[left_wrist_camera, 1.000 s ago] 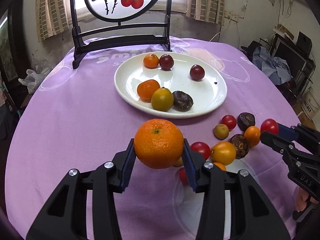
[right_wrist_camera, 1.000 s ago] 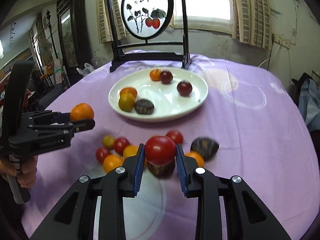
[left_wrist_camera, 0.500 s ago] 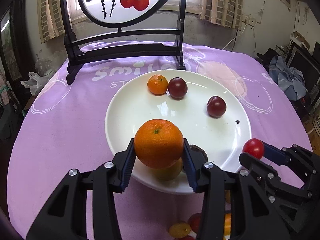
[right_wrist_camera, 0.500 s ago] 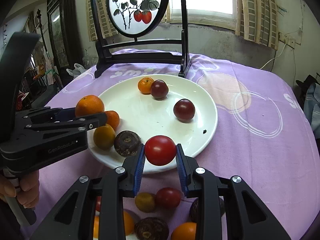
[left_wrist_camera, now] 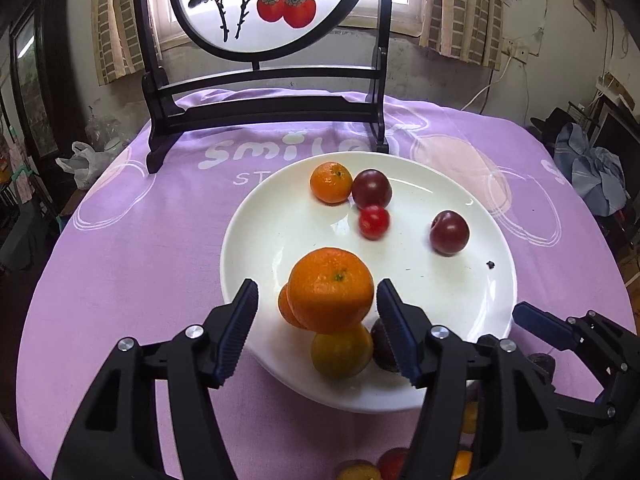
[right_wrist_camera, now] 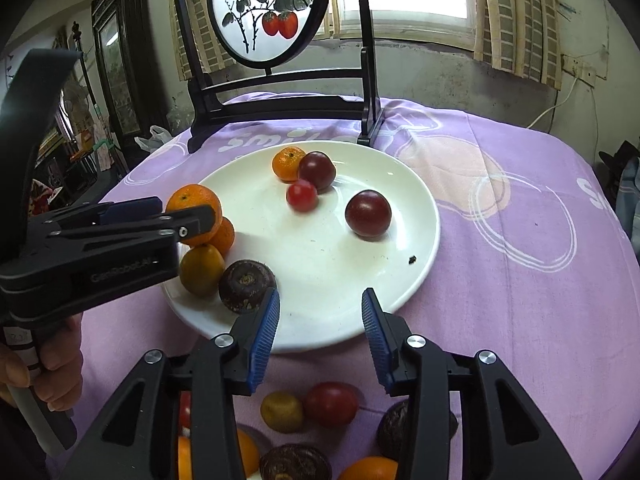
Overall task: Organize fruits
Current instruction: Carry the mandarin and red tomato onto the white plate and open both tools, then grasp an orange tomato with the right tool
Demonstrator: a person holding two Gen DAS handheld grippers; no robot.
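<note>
Both grippers open over the plate (left_wrist_camera: pixel 248 216)

Left gripper (left_wrist_camera: pixel 316 320) gapes wide around the orange (left_wrist_camera: pixel 330 288), dropping onto piled fruit (may roll); better aim for bare plate. Right gripper (right_wrist_camera: pixel 320 336) wide, empty; tomato (right_wrist_camera: pixel 302 197) lies mid-plate.

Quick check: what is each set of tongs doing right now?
Left tongs: open, orange between the jaws, no longer gripped.
Right tongs: open, holding nothing.

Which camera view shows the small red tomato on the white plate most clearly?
The right wrist view: the small red tomato lies unobstructed on the white plate, beside a dark plum. The left wrist view shows it too, farther away and slightly blurred, beyond the big orange.
</note>
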